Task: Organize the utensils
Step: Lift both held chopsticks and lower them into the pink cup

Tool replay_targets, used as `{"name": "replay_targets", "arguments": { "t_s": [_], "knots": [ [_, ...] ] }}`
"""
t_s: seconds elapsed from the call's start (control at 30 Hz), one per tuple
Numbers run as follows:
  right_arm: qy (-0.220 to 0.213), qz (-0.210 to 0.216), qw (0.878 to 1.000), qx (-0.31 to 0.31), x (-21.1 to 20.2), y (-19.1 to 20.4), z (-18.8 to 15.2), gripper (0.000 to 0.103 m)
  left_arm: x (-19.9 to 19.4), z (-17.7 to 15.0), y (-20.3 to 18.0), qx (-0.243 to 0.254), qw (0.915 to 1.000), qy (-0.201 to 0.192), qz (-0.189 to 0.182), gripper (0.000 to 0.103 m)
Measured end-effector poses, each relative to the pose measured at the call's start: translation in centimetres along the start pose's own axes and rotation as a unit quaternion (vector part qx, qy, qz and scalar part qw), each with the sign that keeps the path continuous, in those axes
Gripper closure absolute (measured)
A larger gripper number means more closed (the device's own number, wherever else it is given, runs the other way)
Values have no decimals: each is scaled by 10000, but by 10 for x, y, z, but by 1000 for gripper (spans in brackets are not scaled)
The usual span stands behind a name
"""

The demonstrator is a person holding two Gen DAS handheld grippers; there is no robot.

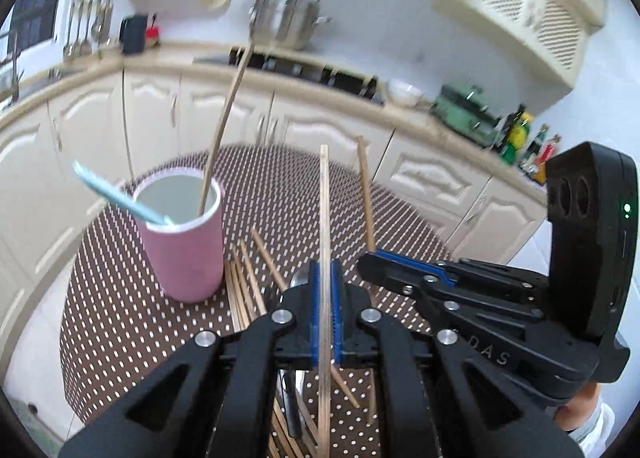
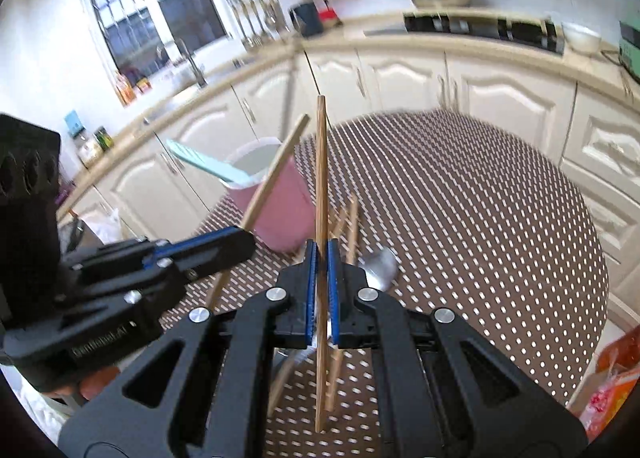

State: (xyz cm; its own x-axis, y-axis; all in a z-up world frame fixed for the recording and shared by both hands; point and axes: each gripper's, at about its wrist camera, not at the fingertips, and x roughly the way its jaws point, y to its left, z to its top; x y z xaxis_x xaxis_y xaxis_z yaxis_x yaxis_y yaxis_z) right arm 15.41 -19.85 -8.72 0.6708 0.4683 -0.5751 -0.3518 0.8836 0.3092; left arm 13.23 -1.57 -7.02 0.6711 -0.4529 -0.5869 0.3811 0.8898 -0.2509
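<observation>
Left tool [image 1: 326,310] and right tool [image 2: 322,290] each clamped on one thin wooden chopstick [image 1: 325,217], lifted short of the pink cylindrical cup [image 1: 182,242] ahead-left; risk: long sticks pivot, miss rim.

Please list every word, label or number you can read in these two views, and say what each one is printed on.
"DAS": pale letters on the black body of the right tongs, seen from the left wrist; any further letters are hidden.
Embossed word on the body of the left tongs, seen from the right wrist: too blurred to read.
Labels on the bottles on the counter: too small to read.
</observation>
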Motion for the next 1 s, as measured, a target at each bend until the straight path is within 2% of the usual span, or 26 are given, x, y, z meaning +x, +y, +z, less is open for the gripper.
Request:
{"name": "replay_targets", "arguments": {
  "t_s": [0.23, 0.33, 0.47, 0.57, 0.8, 1.0],
  "knots": [
    [-607, 349, 9975, 62, -15, 20, 25, 97, -37, 25, 7, 169, 9973, -707, -143, 98],
    [-753, 456, 9961, 62, -13, 30, 36, 97, -50, 39, 23, 125, 9947, -1011, -137, 98],
    [-846, 538, 9950, 18, -10, 35, 51, 97, -53, 52, 39, 16, 9928, -1189, -135, 98],
    [-987, 551, 9936, 28, -3, 38, 63, 97, -56, 60, 50, 3, 9898, -1427, 32, 98],
    [-1484, 440, 9879, 36, 3, 47, 93, 97, -64, 80, 77, -214, 9659, -2571, 199, 98],
    [-1782, 245, 9836, -148, 12, 52, 108, 97, -51, 87, 83, -259, 9380, -3450, 230, 98]
  ]
}}
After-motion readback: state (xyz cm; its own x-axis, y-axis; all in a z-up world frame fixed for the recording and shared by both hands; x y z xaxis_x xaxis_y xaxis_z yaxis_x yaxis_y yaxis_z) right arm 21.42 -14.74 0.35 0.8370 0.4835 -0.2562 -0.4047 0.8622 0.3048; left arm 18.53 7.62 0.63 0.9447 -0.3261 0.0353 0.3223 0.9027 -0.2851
